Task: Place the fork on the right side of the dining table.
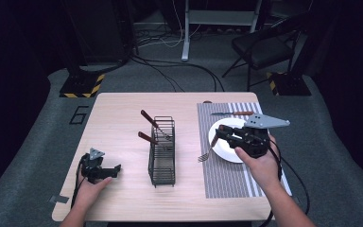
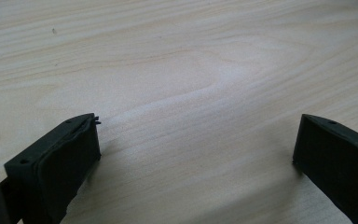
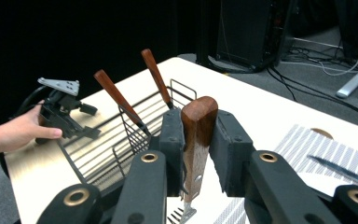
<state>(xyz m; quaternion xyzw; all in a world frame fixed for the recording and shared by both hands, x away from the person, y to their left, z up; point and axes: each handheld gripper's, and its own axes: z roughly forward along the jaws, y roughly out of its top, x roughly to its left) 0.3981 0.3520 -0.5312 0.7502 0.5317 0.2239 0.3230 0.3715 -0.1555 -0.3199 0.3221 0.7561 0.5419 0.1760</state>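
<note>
While my right tool (image 1: pixel 223 133) is clamped on the wooden handle of a fork (image 3: pixel 196 140), the fork hangs tines-down over the left edge of the white plate (image 1: pixel 227 153) on the striped mat (image 1: pixel 222 182). My left tool (image 1: pixel 116 170) rests on the bench (image 1: pixel 123 113), its jaws wide apart with nothing between them, near the wire basket (image 1: pixel 162 151). Two wooden-handled utensils (image 1: pixel 147 117) already lean in that basket. To do this well, I judge I should carry the fork level, clear the basket's rim, and let go only once the tines sit inside.
</note>
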